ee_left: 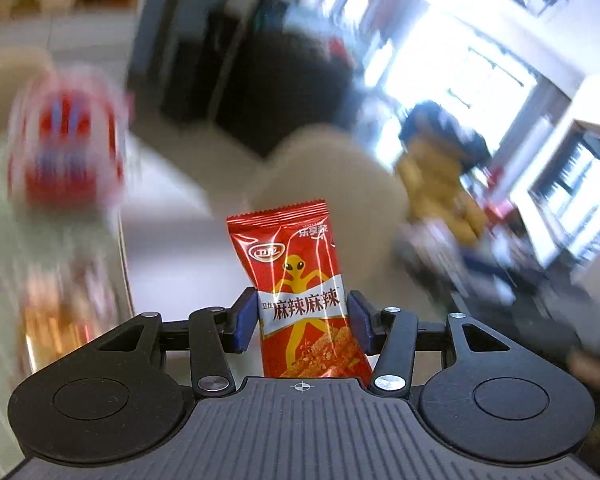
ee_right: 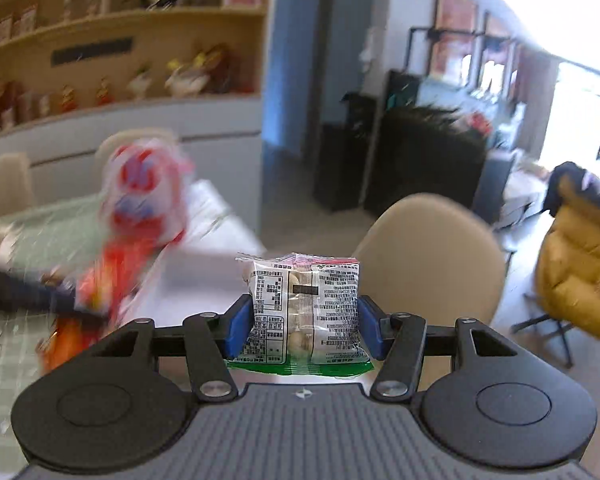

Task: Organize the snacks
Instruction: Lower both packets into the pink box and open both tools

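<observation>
Two raised, left hand-held gripper (ee_left: 302,320) clamping red packet (ee_left: 300,296), right hand-held gripper (ee_right: 303,326) clamping clear packet (ee_right: 304,312)

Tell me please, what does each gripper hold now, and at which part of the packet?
The left gripper holds a red snack packet by its lower side edges. The right gripper holds a clear printed snack packet by its side edges, near the middle.

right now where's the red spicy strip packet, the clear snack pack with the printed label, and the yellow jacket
red spicy strip packet (ee_left: 300,280), left wrist view, on its yellow figure
clear snack pack (ee_right: 304,304), right wrist view, on its printed label
yellow jacket (ee_right: 580,272), right wrist view, on its front, draped over a chair
</observation>
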Available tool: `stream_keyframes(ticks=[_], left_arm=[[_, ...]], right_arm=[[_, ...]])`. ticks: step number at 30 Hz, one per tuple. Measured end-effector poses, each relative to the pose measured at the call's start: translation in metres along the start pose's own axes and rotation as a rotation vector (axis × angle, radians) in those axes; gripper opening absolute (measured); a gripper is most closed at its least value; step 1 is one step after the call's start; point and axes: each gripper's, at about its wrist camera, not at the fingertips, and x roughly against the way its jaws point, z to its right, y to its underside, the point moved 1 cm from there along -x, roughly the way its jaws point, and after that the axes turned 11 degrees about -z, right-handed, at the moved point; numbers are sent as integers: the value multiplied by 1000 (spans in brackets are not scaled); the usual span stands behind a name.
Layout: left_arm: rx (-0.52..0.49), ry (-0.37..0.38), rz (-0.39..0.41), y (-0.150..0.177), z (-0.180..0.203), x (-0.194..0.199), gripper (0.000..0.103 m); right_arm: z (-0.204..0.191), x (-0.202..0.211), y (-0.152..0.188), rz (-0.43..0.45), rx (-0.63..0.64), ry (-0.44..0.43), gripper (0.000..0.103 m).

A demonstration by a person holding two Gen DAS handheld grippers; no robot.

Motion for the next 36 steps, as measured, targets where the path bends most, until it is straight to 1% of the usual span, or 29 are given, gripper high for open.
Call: stream_keyframes(ticks=[2, 3, 4, 6, 8, 10, 14, 15, 16, 17, 19, 20, 22, 23, 25, 27, 29, 30, 31, 33, 36], left_arm=[[-6, -43, 63, -40, 4, -8, 54], [-4, -56, 77, -57, 3, -17, 54], [-4, -66, 75, -67, 2, -27, 54], [5, -83, 59, -74, -5, -52, 54], [9, -100, 11, -69, -19, -81, 54], [27, -143, -44, -55, -38, -115, 54], [79, -198, -209, -21, -76, -180, 55], [86, -208, -245, -14, -81, -190, 55], [84, -203, -265, -6, -88, -192, 54], [77, -184, -273, 0, -88, -192, 54], [67, -156, -259, 7, -87, -184, 54], [72, -148, -244, 9, -86, -176, 54], [104, -131, -186, 13, -88, -153, 54], [113, -129, -162, 15, -87, -142, 54], [119, -151, -121, 30, -84, -118, 54], [131, -168, -119, 44, -83, -104, 54], [168, -166, -131, 55, -91, -97, 54], [189, -170, -130, 64, -95, -90, 54], [206, -185, -127, 76, -100, -81, 54], [235, -241, -124, 87, -118, -68, 54], [333, -330, -106, 99, -162, -51, 54]], right_arm=[[21, -6, -21, 27, -8, 20, 56], [32, -10, -30, 37, -20, 30, 56], [40, -14, -36, 43, -37, 39, 56], [55, -23, -41, 43, -78, 41, 56], [66, -33, -37, 28, -121, 28, 56], [69, -46, -27, 3, -138, 13, 56], [58, -78, -4, -75, -111, -7, 56], [54, -84, -3, -88, -101, -12, 56], [49, -89, -1, -100, -86, -18, 56], [44, -96, 0, -111, -66, -28, 56], [28, -103, 1, -125, -32, -46, 56], [21, -110, -1, -134, -15, -59, 56], [4, -124, -8, -149, 6, -86, 56], [-6, -131, -11, -156, 18, -104, 56], [-25, -148, -16, -171, 38, -147, 56], [-41, -164, -18, -190, 45, -184, 56], [-56, -181, -17, -224, 50, -219, 57], [-61, -188, -15, -244, 57, -225, 60], [-69, -197, -13, -266, 63, -217, 61], [-82, -206, -9, -293, 73, -203, 67], [-100, -208, -2, -291, 115, -172, 68]])
